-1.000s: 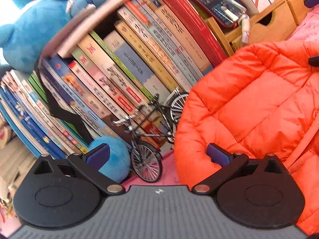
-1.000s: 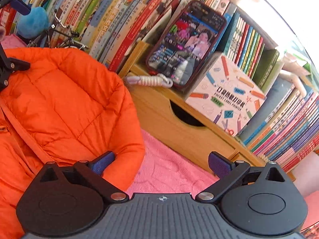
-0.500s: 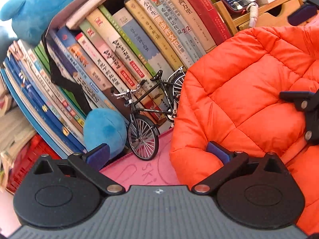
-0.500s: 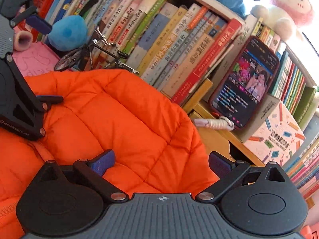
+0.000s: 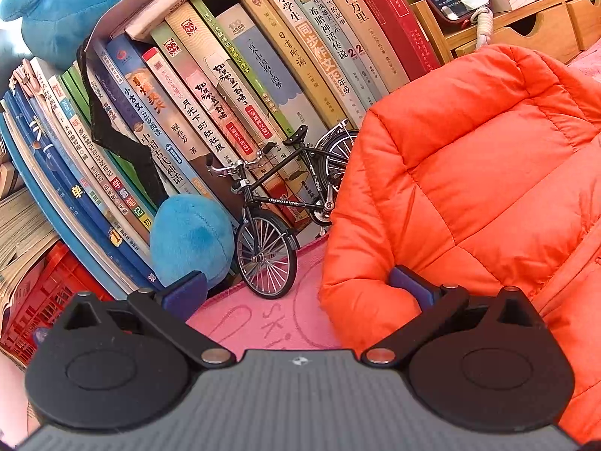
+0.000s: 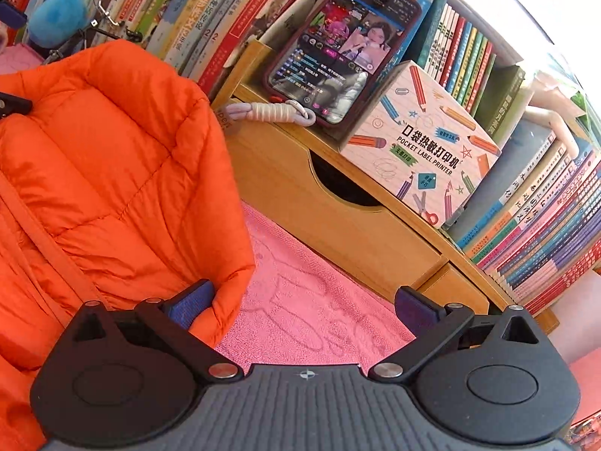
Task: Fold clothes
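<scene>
The orange puffer jacket [image 5: 488,173] is spread on the pink-covered surface [image 5: 285,323], filling the right half of the left wrist view and the left half of the right wrist view [image 6: 97,173]. So the garment is flanked by both claws, one at each side edge. Whether it is already partly folded cannot be told: the quilted panels are seen puffed and rounded, with a strap-like band [image 6: 45,240] crossing the lower left of the right wrist frame.

In the left wrist view the left claw [image 5: 296,289] is seen spread wide; its right finger is pressed against the jacket's rounded edge at lower centre-right, while its left finger is over bare pink cloth near the blue plush ball [image 5: 191,236]. The jacket lies to the right of this claw.

In the right wrist view the right claw [image 6: 304,302] is likewise spread wide; its left finger is tucked at the jacket's hem at lower left, its right finger over bare pink cloth. The jacket lies to the left of it. Neither claw is closed on fabric.

Both are about equally near; each side edge is within a claw's span, so a pinch is judged to need only a small inward shift.

The model bicycle [image 5: 285,225] stands just beside the jacket's edge, mid-frame in the left view, and could be snagged.
</scene>
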`<state>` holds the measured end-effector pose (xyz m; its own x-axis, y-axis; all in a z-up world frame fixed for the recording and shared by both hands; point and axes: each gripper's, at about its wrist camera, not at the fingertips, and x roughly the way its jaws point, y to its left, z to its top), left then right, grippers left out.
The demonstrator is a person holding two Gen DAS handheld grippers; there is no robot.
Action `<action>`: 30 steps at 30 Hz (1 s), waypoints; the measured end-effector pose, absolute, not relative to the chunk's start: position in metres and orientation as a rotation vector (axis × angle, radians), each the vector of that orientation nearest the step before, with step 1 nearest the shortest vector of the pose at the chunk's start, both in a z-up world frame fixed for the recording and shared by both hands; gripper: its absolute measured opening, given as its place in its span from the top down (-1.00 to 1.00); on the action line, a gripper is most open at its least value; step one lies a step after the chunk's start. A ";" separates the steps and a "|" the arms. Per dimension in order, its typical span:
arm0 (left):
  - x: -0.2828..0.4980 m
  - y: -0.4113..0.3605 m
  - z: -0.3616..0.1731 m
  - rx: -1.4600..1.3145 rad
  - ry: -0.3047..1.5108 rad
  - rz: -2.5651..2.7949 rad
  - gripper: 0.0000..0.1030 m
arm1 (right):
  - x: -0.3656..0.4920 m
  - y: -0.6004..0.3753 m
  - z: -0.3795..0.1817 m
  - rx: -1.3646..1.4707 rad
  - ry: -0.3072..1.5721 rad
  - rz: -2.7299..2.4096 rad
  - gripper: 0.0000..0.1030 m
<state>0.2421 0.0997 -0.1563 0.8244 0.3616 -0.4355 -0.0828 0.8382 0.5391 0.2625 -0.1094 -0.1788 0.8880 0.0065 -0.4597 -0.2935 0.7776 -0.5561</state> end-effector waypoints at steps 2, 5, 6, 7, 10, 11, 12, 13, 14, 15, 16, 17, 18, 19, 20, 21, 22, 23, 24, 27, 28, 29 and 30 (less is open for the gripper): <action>0.241 0.097 -0.151 0.553 0.548 0.248 -1.00 | 0.264 -0.095 -0.171 -0.666 0.421 0.185 -0.97; 0.232 0.083 -0.127 0.619 0.432 0.259 -1.00 | 0.267 -0.073 -0.159 -0.666 0.366 0.210 -0.94; 0.229 0.079 -0.115 0.605 0.380 0.245 -1.00 | 0.268 -0.066 -0.155 -0.666 0.347 0.219 -0.95; 0.229 0.077 -0.105 0.579 0.347 0.229 -1.00 | 0.269 -0.058 -0.151 -0.666 0.329 0.227 -0.96; 0.251 0.068 -0.101 0.569 0.334 0.247 -1.00 | 0.271 -0.036 -0.139 -0.666 0.273 0.252 -0.97; 0.260 0.065 -0.103 0.576 0.338 0.260 -1.00 | 0.272 -0.029 -0.135 -0.665 0.254 0.261 -0.97; 0.268 0.063 -0.106 0.574 0.351 0.271 -1.00 | 0.280 -0.021 -0.135 -0.652 0.271 0.261 -0.95; 0.276 0.063 -0.110 0.567 0.369 0.289 -1.00 | 0.289 -0.018 -0.136 -0.631 0.296 0.261 -0.88; 0.284 0.065 -0.115 0.559 0.389 0.312 -1.00 | 0.297 -0.014 -0.138 -0.609 0.321 0.261 -0.77; 0.291 0.066 -0.119 0.552 0.408 0.334 -1.00 | 0.306 -0.013 -0.141 -0.592 0.360 0.249 -0.75; 0.296 0.067 -0.126 0.563 0.428 0.352 -1.00 | 0.312 -0.014 -0.146 -0.584 0.388 0.230 -0.74; 0.299 0.069 -0.133 0.583 0.447 0.367 -1.00 | 0.318 -0.016 -0.151 -0.577 0.416 0.210 -0.74; 0.303 0.070 -0.141 0.603 0.467 0.382 -1.00 | 0.322 -0.020 -0.154 -0.568 0.435 0.194 -0.74; 0.304 0.072 -0.148 0.617 0.486 0.391 -1.00 | 0.324 -0.025 -0.157 -0.563 0.448 0.184 -0.76; 0.303 0.074 -0.153 0.619 0.498 0.396 -1.00 | 0.325 -0.031 -0.159 -0.557 0.461 0.174 -0.77; 0.301 0.077 -0.158 0.618 0.505 0.402 -1.00 | 0.327 -0.036 -0.161 -0.552 0.474 0.164 -0.78; 0.299 0.079 -0.160 0.619 0.505 0.403 -1.00 | 0.328 -0.043 -0.163 -0.559 0.478 0.153 -0.82; 0.297 0.081 -0.162 0.620 0.501 0.404 -1.00 | 0.328 -0.049 -0.164 -0.560 0.484 0.151 -0.86; 0.297 0.082 -0.163 0.628 0.502 0.405 -1.00 | 0.329 -0.055 -0.166 -0.560 0.490 0.149 -0.87; 0.303 0.088 -0.165 0.613 0.540 0.413 -1.00 | 0.333 -0.072 -0.166 -0.535 0.496 0.150 -0.97; 0.305 0.090 -0.165 0.601 0.554 0.411 -1.00 | 0.335 -0.078 -0.167 -0.526 0.498 0.150 -0.98; 0.306 0.093 -0.165 0.588 0.565 0.406 -1.00 | 0.336 -0.083 -0.167 -0.506 0.503 0.163 -0.98; 0.307 0.094 -0.164 0.581 0.571 0.401 -1.00 | 0.338 -0.084 -0.165 -0.494 0.512 0.168 -0.98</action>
